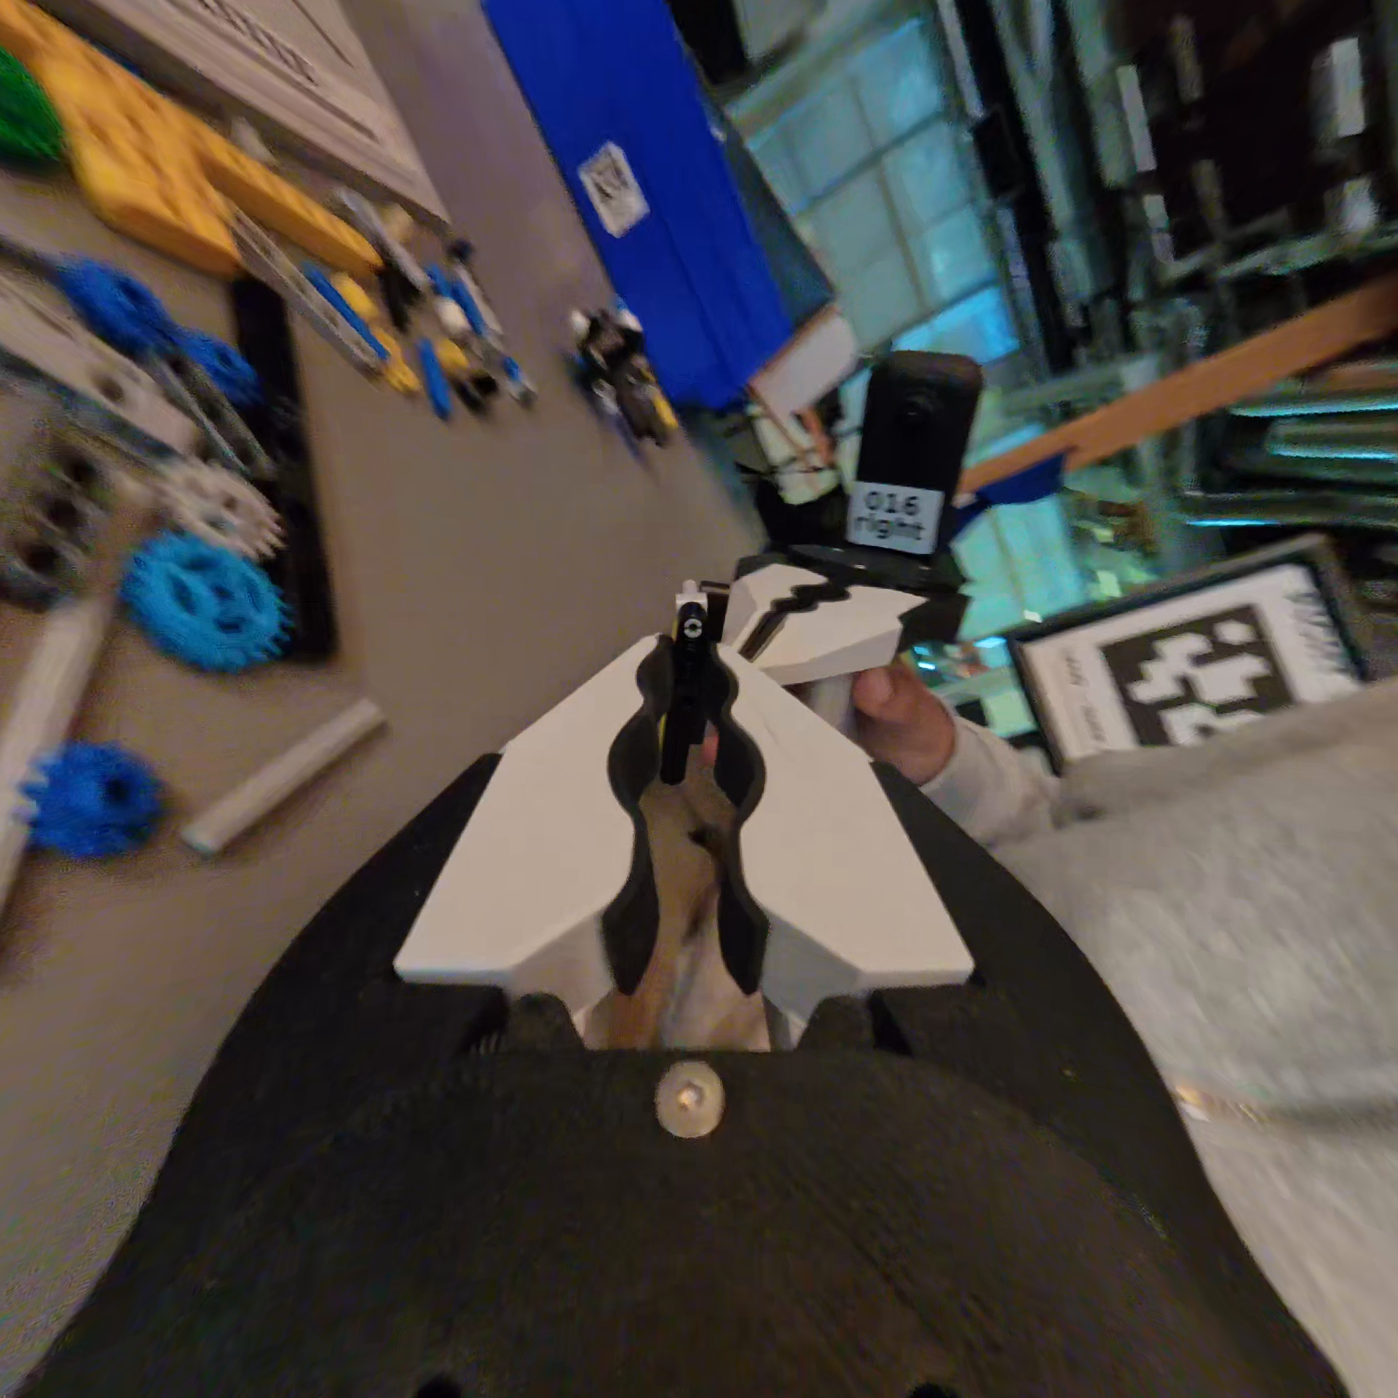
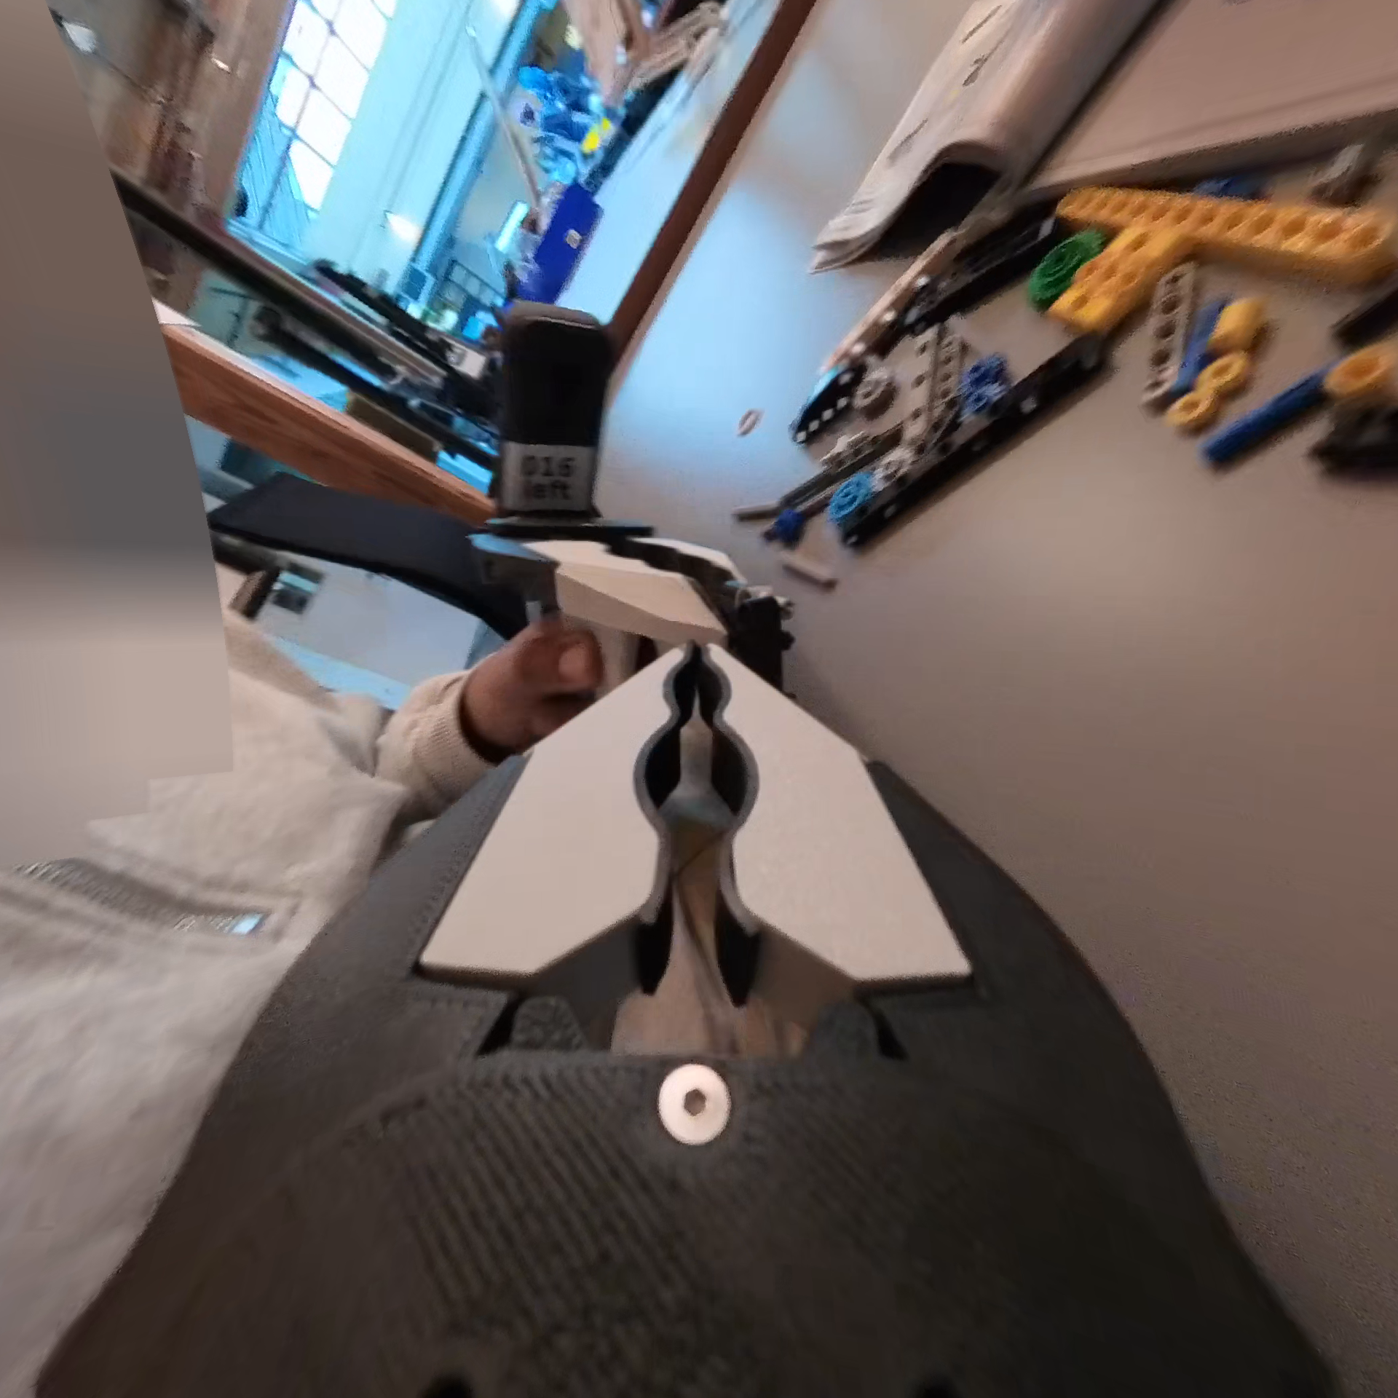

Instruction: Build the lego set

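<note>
My left gripper [image 1: 685, 654] is shut on a thin black lego piece [image 1: 685, 719] with a yellow edge, held upright above the table. A small white stub [image 1: 690, 588] shows at the piece's top. My right gripper [image 2: 692, 660] is shut, with its tips right beside that piece. It also shows in the left wrist view [image 1: 732, 611], touching or almost touching the piece's top. The left gripper [image 2: 722, 601] and the black piece [image 2: 764, 632] show in the right wrist view. I cannot tell whether the right jaws pinch anything.
Loose parts lie on the grey table [image 1: 469, 575]: yellow beams [image 1: 151, 166], blue gears [image 1: 200, 601], a white gear [image 1: 215, 503], a grey bar [image 1: 284, 775], small pieces [image 1: 424, 333] and a small assembly [image 1: 624, 371]. A booklet [image 2: 968, 128] and a blue box [image 1: 658, 189] lie farther back. Both grippers' tips are close together, under 4 cm apart.
</note>
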The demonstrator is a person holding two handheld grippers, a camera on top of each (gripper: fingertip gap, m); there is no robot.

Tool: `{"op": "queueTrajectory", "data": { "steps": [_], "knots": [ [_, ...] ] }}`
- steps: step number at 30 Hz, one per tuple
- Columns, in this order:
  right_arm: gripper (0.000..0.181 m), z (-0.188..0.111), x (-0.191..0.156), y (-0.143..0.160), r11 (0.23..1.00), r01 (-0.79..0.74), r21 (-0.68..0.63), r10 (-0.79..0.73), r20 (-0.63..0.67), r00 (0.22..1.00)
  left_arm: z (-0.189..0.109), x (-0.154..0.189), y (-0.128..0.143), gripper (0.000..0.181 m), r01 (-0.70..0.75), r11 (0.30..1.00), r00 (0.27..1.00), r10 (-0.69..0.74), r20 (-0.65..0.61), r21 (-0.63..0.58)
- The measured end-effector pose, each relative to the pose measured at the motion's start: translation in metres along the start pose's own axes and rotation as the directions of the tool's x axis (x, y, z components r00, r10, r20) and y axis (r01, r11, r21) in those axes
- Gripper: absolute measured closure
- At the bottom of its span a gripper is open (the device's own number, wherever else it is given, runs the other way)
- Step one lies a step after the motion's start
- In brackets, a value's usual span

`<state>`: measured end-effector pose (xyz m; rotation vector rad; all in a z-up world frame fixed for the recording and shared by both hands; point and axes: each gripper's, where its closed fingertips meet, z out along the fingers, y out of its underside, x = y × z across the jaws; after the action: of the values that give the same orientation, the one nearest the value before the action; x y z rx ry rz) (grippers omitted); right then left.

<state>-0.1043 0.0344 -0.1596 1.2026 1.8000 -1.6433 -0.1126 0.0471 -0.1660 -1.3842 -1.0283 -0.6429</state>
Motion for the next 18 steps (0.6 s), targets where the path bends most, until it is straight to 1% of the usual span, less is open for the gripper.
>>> {"op": "queueTrajectory", "data": {
  "steps": [2, 4, 6, 9, 12, 14, 15, 17, 18],
  "knots": [
    [0.181, 0.007, 0.013, -0.012, 1.0, 0.008, -0.011, -0.008, -0.028, 1.0, 0.001, -0.011, -0.016, 0.176, -0.025, 0.999, 0.996, 0.023, 0.084, 0.023],
    [0.181, 0.011, 0.026, -0.012, 0.998, 0.032, -0.054, -0.036, -0.069, 0.997, -0.001, -0.017, -0.028, 0.176, -0.039, 0.998, 0.99, 0.033, 0.138, 0.043],
    [0.181, 0.012, 0.036, -0.012, 0.996, 0.044, -0.078, -0.052, -0.101, 0.994, -0.002, -0.025, -0.032, 0.176, -0.08, 0.996, 0.978, 0.072, 0.195, 0.033],
    [0.181, 0.007, 0.045, -0.013, 0.996, 0.046, -0.081, -0.056, -0.13, 0.99, -0.003, -0.028, -0.035, 0.176, -0.083, 0.996, 0.976, 0.073, 0.205, 0.043],
    [0.18, -0.008, 0.051, -0.025, 0.994, 0.088, -0.063, -0.098, -0.185, 0.978, -0.007, -0.028, -0.036, 0.176, -0.068, 0.996, 0.982, 0.056, 0.182, 0.062],
    [0.174, -0.021, 0.063, -0.041, 0.983, 0.172, -0.059, -0.181, -0.295, 0.938, -0.009, -0.027, -0.036, 0.176, -0.064, 0.996, 0.985, 0.051, 0.165, 0.07],
    [0.171, -0.027, 0.071, -0.05, 0.972, 0.224, -0.071, -0.234, -0.362, 0.902, -0.009, -0.027, -0.035, 0.176, -0.063, 0.996, 0.986, 0.051, 0.157, 0.069],
    [0.16, -0.031, 0.085, -0.061, 0.945, 0.303, -0.127, -0.326, -0.466, 0.823, -0.009, -0.025, -0.034, 0.176, -0.064, 0.996, 0.989, 0.054, 0.138, 0.069],
    [0.157, -0.029, 0.091, -0.062, 0.932, 0.32, -0.17, -0.362, -0.491, 0.793, -0.009, -0.025, -0.034, 0.176, -0.065, 0.995, 0.99, 0.055, 0.131, 0.07]
  ]
}}
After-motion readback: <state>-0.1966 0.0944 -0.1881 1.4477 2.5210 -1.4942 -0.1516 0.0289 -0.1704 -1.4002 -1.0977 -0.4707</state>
